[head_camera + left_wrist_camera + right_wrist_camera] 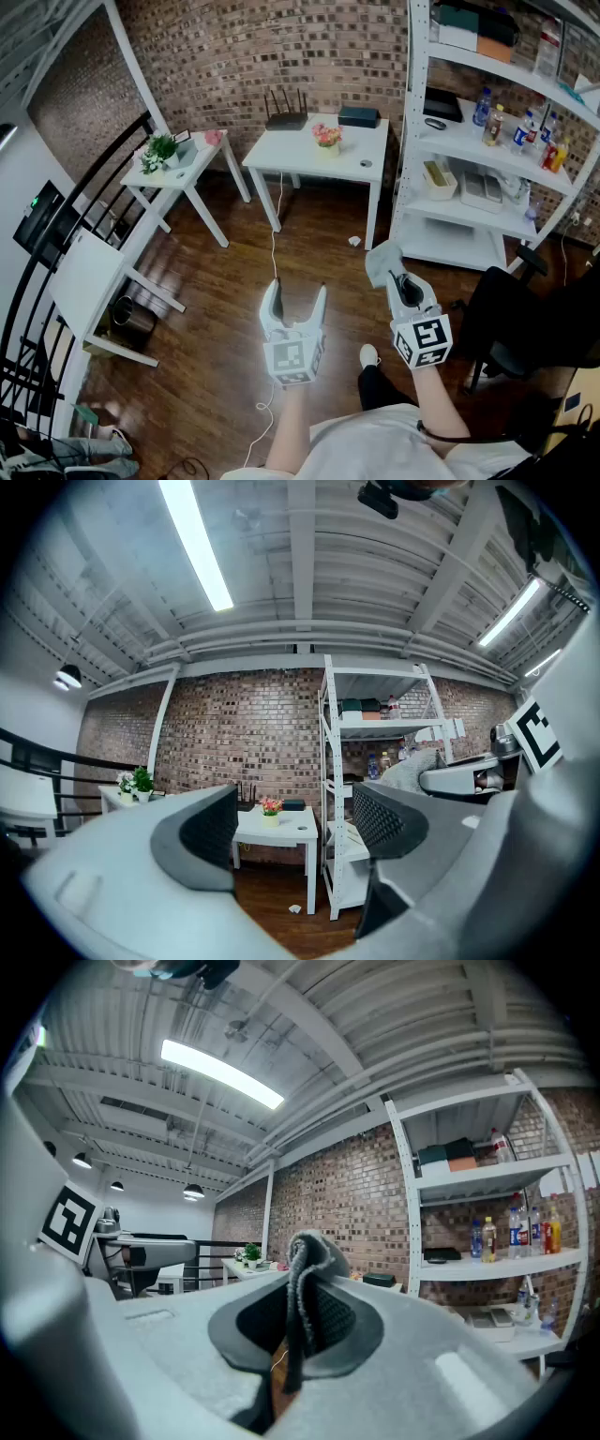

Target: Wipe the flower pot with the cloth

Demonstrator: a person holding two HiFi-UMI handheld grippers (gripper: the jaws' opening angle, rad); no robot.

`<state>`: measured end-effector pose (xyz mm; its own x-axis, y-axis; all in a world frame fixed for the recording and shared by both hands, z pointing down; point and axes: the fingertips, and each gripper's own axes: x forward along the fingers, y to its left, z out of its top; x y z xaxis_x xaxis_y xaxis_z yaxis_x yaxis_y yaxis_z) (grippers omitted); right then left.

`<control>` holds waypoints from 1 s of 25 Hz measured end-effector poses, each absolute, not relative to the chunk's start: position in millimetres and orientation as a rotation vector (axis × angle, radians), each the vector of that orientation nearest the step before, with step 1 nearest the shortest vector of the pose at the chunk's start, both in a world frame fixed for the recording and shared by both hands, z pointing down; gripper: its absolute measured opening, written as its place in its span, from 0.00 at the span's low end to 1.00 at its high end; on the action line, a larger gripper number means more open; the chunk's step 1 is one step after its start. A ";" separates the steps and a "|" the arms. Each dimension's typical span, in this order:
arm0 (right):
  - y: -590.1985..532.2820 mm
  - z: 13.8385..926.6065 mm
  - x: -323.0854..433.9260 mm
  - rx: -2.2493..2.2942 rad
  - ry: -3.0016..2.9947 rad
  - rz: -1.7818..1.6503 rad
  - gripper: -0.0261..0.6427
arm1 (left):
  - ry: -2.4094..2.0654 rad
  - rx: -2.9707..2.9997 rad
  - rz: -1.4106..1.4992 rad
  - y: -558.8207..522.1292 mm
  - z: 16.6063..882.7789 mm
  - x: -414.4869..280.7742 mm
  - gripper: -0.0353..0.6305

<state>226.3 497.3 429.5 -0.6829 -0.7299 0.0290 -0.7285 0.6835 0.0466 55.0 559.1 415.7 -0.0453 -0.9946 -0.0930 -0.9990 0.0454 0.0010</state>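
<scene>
A small pot of pink flowers (327,137) (271,808) stands on the white table (291,161) by the brick wall, far ahead of both grippers. My right gripper (399,279) (302,1312) is shut on a grey cloth (382,260) (307,1252), which sticks up in a fold from between its jaws. My left gripper (297,291) (292,822) is held beside it at the same level, jaws apart with nothing between them. Both are held over the wooden floor, pointing level towards the table. The left gripper view also catches the right gripper (466,779) with the cloth (412,770).
A second pot with a green plant (161,150) sits on a slanted side table (178,178) at the left. White shelving (487,202) with bottles and boxes stands right of the table. A black chair (525,323) is at my right, a black railing (56,281) at the left.
</scene>
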 end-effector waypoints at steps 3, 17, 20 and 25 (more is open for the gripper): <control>438.1 428.2 220.4 1.224 -2.852 -0.042 0.04 | 2.229 -2.119 0.094 501.3 415.2 49.5 0.64; 228.6 424.1 167.1 1.062 -2.911 0.007 0.04 | 2.279 -2.115 0.101 300.2 412.8 26.5 0.69; 208.6 433.2 151.8 1.025 -2.909 0.027 0.04 | 2.298 -2.123 0.101 276.8 419.0 11.4 0.74; 161.9 436.9 120.2 1.038 -2.890 -0.010 0.04 | 2.255 -2.186 0.104 223.4 435.8 -21.4 0.75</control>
